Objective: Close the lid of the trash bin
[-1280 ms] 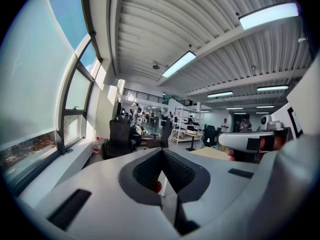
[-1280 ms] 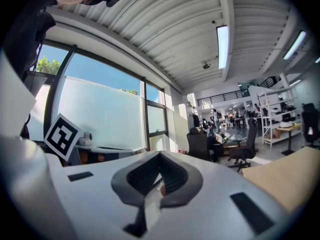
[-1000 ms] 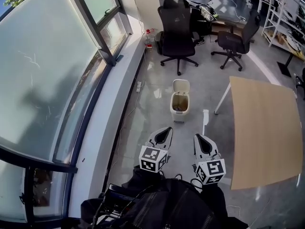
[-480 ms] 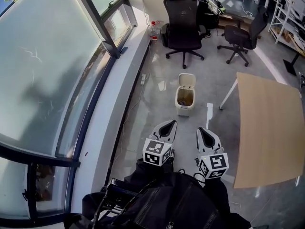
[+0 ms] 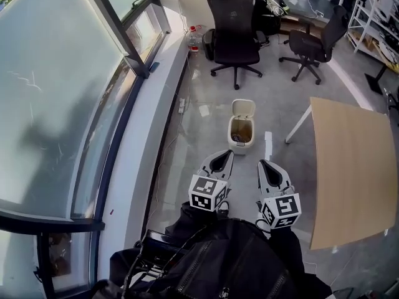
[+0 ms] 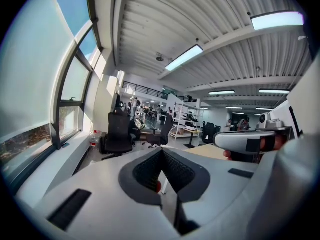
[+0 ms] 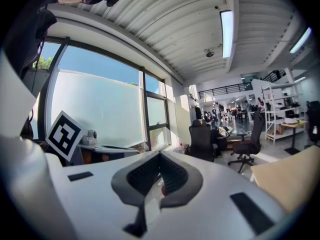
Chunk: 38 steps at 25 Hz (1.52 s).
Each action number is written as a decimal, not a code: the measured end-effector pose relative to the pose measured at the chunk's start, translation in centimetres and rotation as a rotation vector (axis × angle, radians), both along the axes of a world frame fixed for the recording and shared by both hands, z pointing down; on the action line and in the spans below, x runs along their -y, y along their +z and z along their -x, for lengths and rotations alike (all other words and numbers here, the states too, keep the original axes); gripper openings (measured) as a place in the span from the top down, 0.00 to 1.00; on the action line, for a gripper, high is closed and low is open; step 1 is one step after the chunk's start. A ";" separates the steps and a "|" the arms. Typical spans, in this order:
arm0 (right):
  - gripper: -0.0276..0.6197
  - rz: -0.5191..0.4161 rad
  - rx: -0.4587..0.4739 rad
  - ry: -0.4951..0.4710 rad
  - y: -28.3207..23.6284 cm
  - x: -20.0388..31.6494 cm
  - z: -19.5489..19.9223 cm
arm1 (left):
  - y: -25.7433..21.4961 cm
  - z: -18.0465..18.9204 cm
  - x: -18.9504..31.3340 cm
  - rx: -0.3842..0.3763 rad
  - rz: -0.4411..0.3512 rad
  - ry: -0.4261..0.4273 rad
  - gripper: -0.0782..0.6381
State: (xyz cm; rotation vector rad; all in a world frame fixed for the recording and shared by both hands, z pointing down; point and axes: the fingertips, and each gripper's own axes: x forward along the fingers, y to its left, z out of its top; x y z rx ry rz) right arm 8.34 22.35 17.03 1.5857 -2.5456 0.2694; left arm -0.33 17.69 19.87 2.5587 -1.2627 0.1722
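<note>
Item: small cream trash bin, lid tipped up open, brownish inside. It stands on the floor, beyond my left gripper and right gripper, both closed and empty.

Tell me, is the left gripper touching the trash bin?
Apart. The head view shows bare floor between the left gripper and the trash bin, whose lid stands open.
</note>
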 end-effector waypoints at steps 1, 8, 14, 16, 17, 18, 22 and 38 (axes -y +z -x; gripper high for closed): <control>0.95 0.006 -0.005 0.000 0.3 0.5 0.5 | 0.4 0.4 0.6 -0.002 0.009 0.001 0.89; 0.95 0.034 -0.033 0.033 1.3 3.8 2.1 | 1.8 2.0 4.4 -0.028 0.043 0.026 0.89; 0.95 0.050 -0.052 0.034 1.8 4.9 3.0 | 2.4 2.5 5.8 -0.048 0.061 0.033 0.89; 0.95 0.056 -0.050 0.034 2.0 5.5 2.7 | 2.8 2.3 6.2 -0.047 0.070 0.034 0.89; 0.95 0.061 -0.046 0.034 2.2 5.8 2.5 | 3.1 2.1 6.3 -0.044 0.077 0.034 0.89; 0.95 0.067 -0.042 0.032 2.5 6.1 2.3 | 3.3 1.9 6.5 -0.039 0.083 0.032 0.89; 0.95 0.074 -0.020 0.004 3.3 8.2 2.1 | 4.0 2.2 7.9 -0.017 0.092 -0.001 0.89; 0.95 0.112 0.048 -0.057 5.4 17.9 -5.0 | 5.2 -4.1 16.9 0.070 0.098 -0.082 0.89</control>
